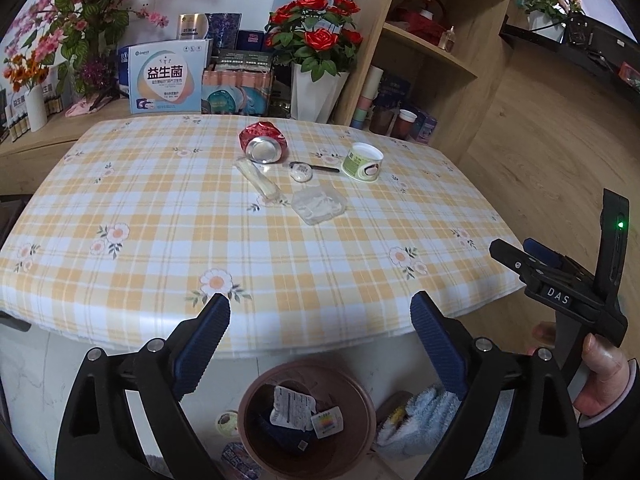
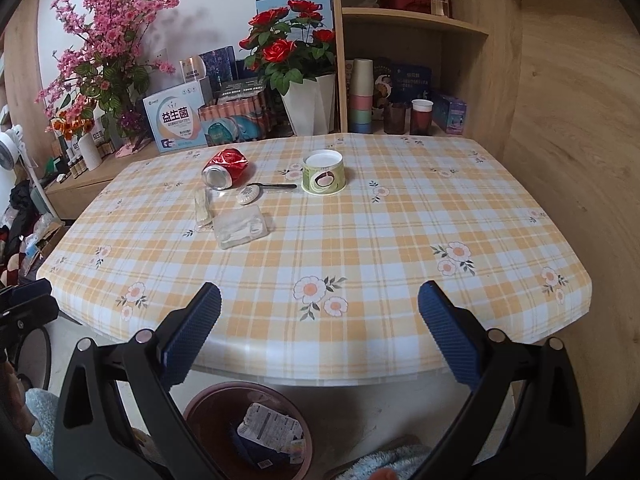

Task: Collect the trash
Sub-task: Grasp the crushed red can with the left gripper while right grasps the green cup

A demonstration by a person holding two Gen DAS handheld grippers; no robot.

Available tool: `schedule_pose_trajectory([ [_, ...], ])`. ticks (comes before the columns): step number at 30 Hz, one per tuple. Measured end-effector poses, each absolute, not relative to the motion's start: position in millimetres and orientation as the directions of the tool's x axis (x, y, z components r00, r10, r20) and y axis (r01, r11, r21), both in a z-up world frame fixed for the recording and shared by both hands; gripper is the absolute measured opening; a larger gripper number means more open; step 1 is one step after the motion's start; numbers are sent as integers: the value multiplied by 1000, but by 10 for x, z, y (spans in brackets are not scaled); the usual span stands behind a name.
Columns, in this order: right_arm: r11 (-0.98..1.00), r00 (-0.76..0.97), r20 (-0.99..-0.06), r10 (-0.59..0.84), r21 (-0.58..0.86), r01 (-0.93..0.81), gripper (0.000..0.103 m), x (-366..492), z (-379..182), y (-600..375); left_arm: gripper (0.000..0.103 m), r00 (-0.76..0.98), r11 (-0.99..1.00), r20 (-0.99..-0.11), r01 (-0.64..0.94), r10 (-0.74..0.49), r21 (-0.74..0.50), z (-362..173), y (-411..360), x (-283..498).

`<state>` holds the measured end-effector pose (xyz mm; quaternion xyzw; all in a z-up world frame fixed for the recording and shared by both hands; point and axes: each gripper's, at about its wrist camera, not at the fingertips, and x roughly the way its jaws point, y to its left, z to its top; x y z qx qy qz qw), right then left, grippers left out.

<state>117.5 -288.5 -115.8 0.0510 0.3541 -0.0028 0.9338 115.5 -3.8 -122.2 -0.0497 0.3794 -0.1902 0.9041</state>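
On the checked tablecloth lies trash: a crushed red can, a green paper cup, a clear plastic tray, a long wrapper and a black-handled spoon with a round lid. A brown bin with wrappers inside stands on the floor below the table's near edge. My left gripper is open and empty above the bin. My right gripper is open and empty too, at the table edge.
Behind the table are boxes, red roses in a white vase and a wooden shelf with cups. A blue fluffy cloth lies beside the bin. In the left wrist view a person's hand holds the right gripper's handle.
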Motion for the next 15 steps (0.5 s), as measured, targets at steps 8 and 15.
schedule_pose_trajectory([
  [8,995,734,-679,21,84,50,97,1677,-1229,-3014,90,662,931,-658,302,-358,-204,-1121,-26,1764],
  [15,997,684,-730,4,55,53,97,2302,-1416,-3122,90,637,935,-686,279,-352,-220,-1242,-33,2515],
])
